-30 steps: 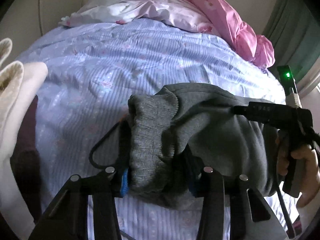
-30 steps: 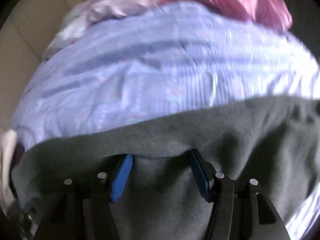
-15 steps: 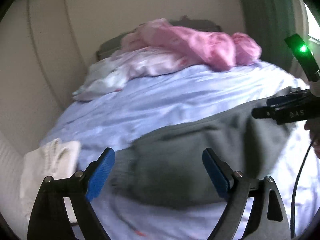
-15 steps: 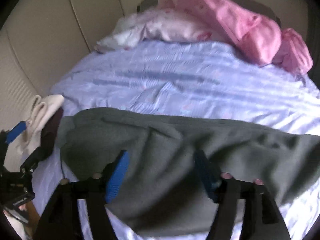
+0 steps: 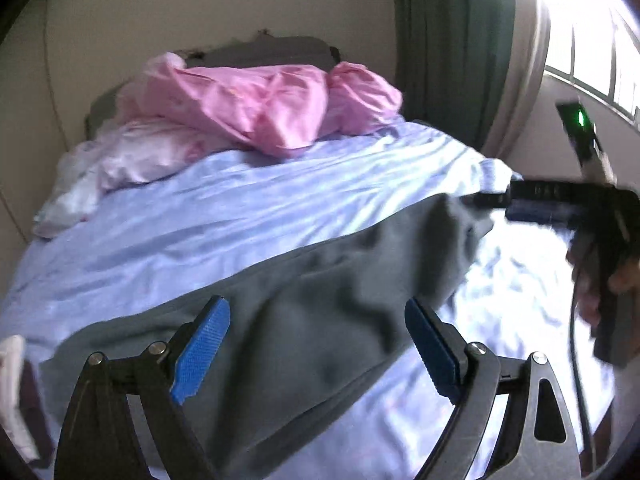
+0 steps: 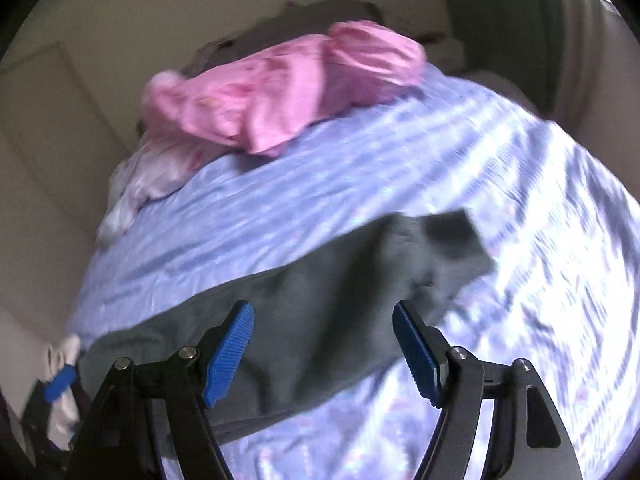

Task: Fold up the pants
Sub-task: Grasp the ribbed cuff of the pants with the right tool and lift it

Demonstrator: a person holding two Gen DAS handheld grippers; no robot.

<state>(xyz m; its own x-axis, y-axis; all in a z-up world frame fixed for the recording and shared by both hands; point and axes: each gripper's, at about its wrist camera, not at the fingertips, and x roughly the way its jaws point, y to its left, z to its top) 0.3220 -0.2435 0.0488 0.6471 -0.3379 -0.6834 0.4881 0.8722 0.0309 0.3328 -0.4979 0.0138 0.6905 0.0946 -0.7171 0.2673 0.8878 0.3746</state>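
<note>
The grey pants [image 5: 340,272] lie in a long band slanting across the lilac bed sheet [image 5: 240,208]. My left gripper [image 5: 316,350] hovers over their near part, open, and its blue pads hold nothing. In the same view my right gripper [image 5: 492,199] is at the right in a hand [image 5: 616,280], with its tip beside the pants' far end. In the right wrist view the pants [image 6: 328,292] run from lower left to a dark far end. The right gripper [image 6: 324,350] is open above them with nothing in it. A blue fingertip [image 6: 60,384] of the left gripper shows at the lower left.
A pink duvet [image 5: 260,108] and a pale pillow [image 5: 136,156] are heaped at the head of the bed. A green curtain [image 5: 452,40] and a bright window [image 5: 592,40] stand at the right. White cloth [image 5: 10,392] lies at the bed's left edge. Walls close in behind and to the left.
Both grippers have let go of the pants, opened and drawn back and upward. The pants, bunched in the left jaws before, now lie spread out along the bed.
</note>
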